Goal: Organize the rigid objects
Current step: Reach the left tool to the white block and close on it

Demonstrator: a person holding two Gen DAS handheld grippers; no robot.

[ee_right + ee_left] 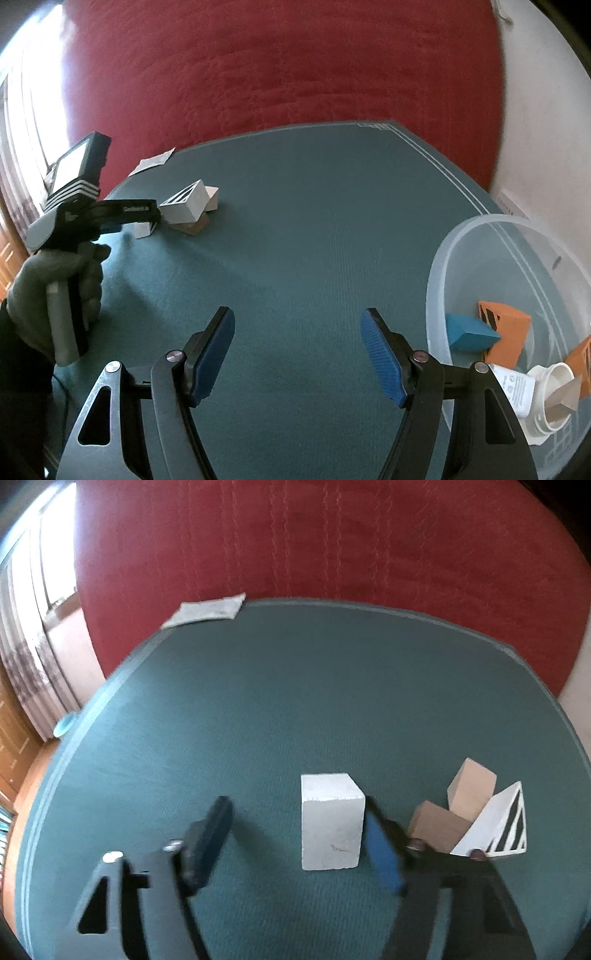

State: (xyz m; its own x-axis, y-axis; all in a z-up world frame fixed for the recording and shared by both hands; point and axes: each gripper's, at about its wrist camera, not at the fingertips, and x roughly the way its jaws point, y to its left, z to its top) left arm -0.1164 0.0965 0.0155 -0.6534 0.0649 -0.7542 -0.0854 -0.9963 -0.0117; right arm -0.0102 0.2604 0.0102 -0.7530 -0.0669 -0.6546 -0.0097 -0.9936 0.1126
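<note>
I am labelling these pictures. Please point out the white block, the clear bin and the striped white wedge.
white block (330, 827): left wrist view, front face.
clear bin (434, 273): right wrist view, left rim.
striped white wedge (484, 821): left wrist view, plain sloping face.

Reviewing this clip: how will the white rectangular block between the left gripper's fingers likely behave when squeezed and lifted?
The white rectangular block looks rigid, with crisp edges, so it should not deform. Its flat sides suit the fingers of the left gripper. It stands upright and fairly tall, so an off-centre push might tip it. The matte surface seems unlikely to slip.

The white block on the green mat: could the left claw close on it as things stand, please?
Probably yes. The white block stands between the open left claw's pads, apart from the brown blocks and the white wedge beside it; nothing seems to block the grip.
</note>
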